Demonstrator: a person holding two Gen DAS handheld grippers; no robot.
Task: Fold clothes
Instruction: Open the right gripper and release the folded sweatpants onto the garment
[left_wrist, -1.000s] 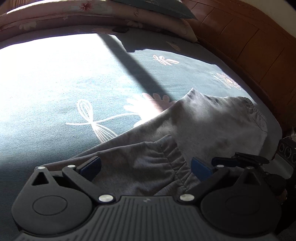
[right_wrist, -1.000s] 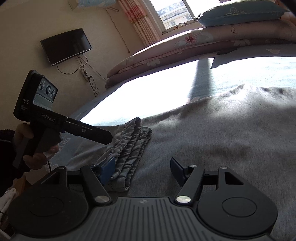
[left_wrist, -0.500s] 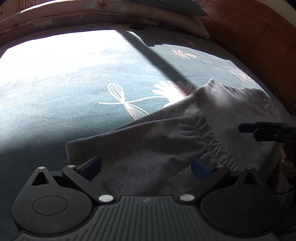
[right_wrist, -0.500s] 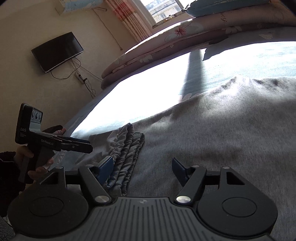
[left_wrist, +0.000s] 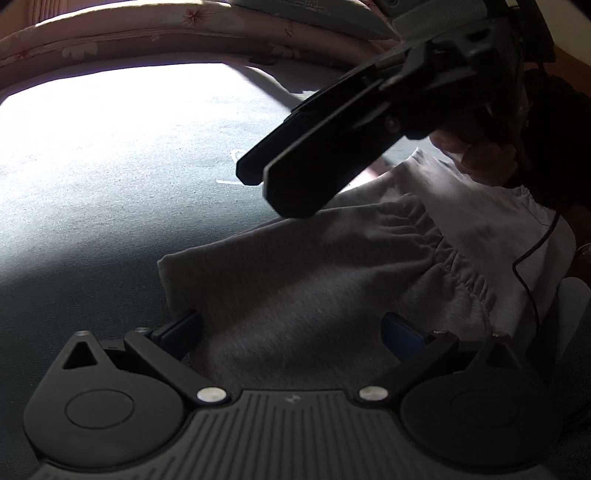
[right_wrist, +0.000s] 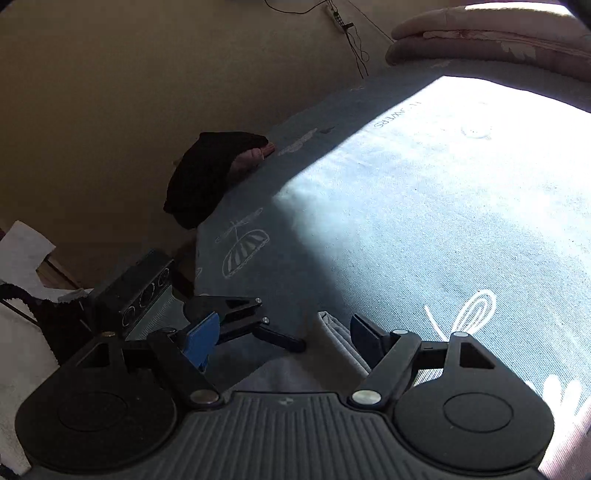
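Note:
Grey sweatpants (left_wrist: 332, 273) with a gathered elastic cuff lie folded on the teal bedspread (left_wrist: 110, 177). My left gripper (left_wrist: 291, 328) is open, low over the near part of the fabric, holding nothing. My right gripper (left_wrist: 280, 184) hangs above the pants in the left wrist view, its two fingers side by side. In the right wrist view the right gripper (right_wrist: 284, 336) is open over the folded corner of the pants (right_wrist: 336, 339), and the left gripper (right_wrist: 258, 325) shows just beyond its left finger.
Rolled pink floral quilts (left_wrist: 147, 33) and a pillow lie along the far edge of the bed. A beige wall (right_wrist: 110, 92) stands past the bed's left edge. A person's arm in a dark sleeve (right_wrist: 210, 173) rests on that edge.
My right gripper has swung from the pants' right side to above them, now facing the wall side. The left gripper has drawn back a little; more of the folded pants shows.

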